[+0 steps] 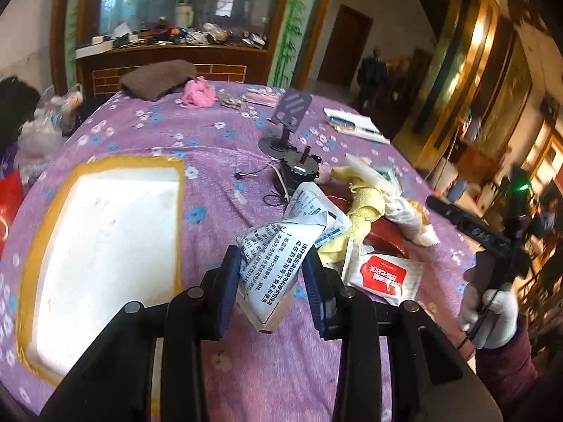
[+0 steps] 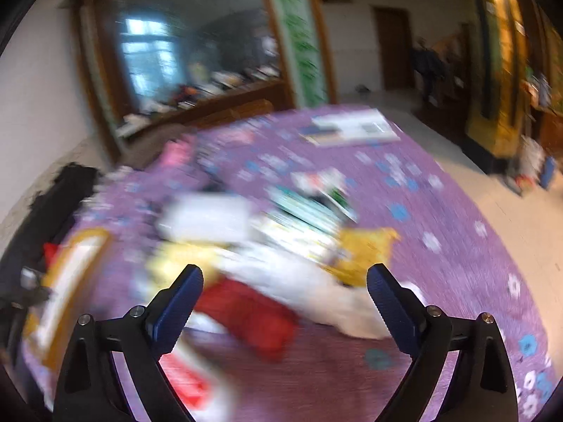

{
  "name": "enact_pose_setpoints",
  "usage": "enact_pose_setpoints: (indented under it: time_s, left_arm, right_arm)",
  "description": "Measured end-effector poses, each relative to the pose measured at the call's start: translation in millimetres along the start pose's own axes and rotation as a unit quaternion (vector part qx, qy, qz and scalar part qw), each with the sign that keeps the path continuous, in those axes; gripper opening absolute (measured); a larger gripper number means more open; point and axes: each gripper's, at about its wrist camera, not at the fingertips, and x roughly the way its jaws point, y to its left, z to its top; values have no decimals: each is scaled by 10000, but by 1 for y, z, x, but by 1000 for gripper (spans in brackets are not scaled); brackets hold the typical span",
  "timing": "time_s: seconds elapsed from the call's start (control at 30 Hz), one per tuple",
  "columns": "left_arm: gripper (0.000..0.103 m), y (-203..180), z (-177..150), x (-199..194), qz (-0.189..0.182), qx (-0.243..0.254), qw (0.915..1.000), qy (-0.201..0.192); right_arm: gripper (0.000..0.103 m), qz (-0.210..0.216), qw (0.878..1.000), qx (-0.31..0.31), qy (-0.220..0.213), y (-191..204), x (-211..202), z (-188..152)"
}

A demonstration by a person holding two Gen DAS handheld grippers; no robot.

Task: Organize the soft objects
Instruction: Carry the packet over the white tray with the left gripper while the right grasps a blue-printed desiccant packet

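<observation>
The white printed packet [image 1: 271, 263] sits pinched between the jaws of the left gripper [image 1: 271, 281], lifted clear of the purple flowered cloth that covers the bench [image 1: 218, 133], its crumpled top sticking up above the blue pads. Just right of it lies the pile it seems to have come from: a second white printed sachet [image 1: 313, 207], a yellow cloth [image 1: 366, 204], a whitish soft bundle [image 1: 408, 218] over something dark red, and a red-and-white sachet [image 1: 383, 276] nearest the camera. To the left of the held packet stands the white tray with a yellow rim [image 1: 105, 246], and as far as the left wrist view shows it holds nothing (its far corner runs off toward the edge of the lens, so a small item there could be missed). By that reading the sorting has barely begun: one packet is in hand and on its way, likely to that tray, while every other soft piece is still heaped on the cloth. The right gripper [image 2: 285, 302] hangs over the same heap with its jaws standing wide apart and nothing between them; its view is too smeared to tell the pieces apart. Farther back are a brown woolly item [image 1: 158, 77], a pink fluffy clump [image 1: 198, 93], a phone stand [image 1: 285, 123] and a small black motor with wires [image 1: 299, 170].
</observation>
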Motion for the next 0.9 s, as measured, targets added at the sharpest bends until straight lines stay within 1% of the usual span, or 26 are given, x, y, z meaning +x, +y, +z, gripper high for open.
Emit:
enact_pose_setpoints:
  time_s: [0.03, 0.07, 0.1, 0.17, 0.2, 0.23, 0.3, 0.37, 0.43, 0.5, 0.57, 0.6, 0.67, 0.7, 0.8, 0.9]
  left_arm:
    - [33, 4, -2, -2, -17, -58, 10000, -12]
    - [33, 9, -4, -4, -33, -138, 9999, -15]
    - [33, 14, -6, -6, -16, -190, 9998, -20]
    - [33, 23, -12, -13, 51, -263, 9996, -53]
    - [33, 28, -15, -17, 68, -305, 9995, -68]
    - [33, 32, -18, -20, 80, -339, 9993, -95]
    - [33, 44, -23, -29, 116, -415, 9990, -140]
    - [33, 55, -26, -35, 196, -491, 9985, -170]
    - [33, 67, -29, -40, 274, -576, 9978, -203]
    - [33, 78, -31, -40, 334, -635, 9971, -233]
    - [33, 86, -34, -38, 316, -709, 9968, -203]
    - [33, 89, -35, -37, 300, -742, 9966, -193]
    - [33, 96, -36, -35, 266, -796, 9963, -186]
    - [33, 99, -36, -35, 257, -822, 9961, -192]
    - [33, 109, -32, -36, 217, -895, 9955, -217]
    - [33, 119, -23, -39, 210, -909, 9954, -218]
  right_arm:
    - [96, 104, 9995, -289, 2, 19, -4, 6]
    - [97, 262, 9975, -642, 101, 42, -3, 12]
    - [96, 406, 9940, -974, 287, 64, 4, 16]
    - [94, 514, 9866, -1404, 658, 93, 24, 20]
    - [90, 431, 9825, -1627, 799, 109, 38, 20]
    - [80, 354, 9801, -1755, 862, 117, 46, 21]
    - [66, 282, 9726, -1985, 1179, 138, 73, 19]
    - [64, 118, 9656, -2122, 1495, 155, 99, 16]
    - [64, -116, 9609, -2244, 1619, 163, 117, 15]
    - [62, -216, 9574, -2250, 1795, 169, 134, 12]
    - [46, -221, 9543, -2228, 1977, 170, 147, 11]
    - [29, -216, 9535, -2193, 2057, 171, 150, 8]
    - [23, -189, 9571, -2134, 1949, 166, 150, 14]
    - [16, -124, 9592, -2084, 1907, 165, 146, 15]
    - [12, 28, 9658, -1942, 1719, 161, 123, 22]
    - [11, 222, 9719, -1827, 1466, 162, 95, 33]
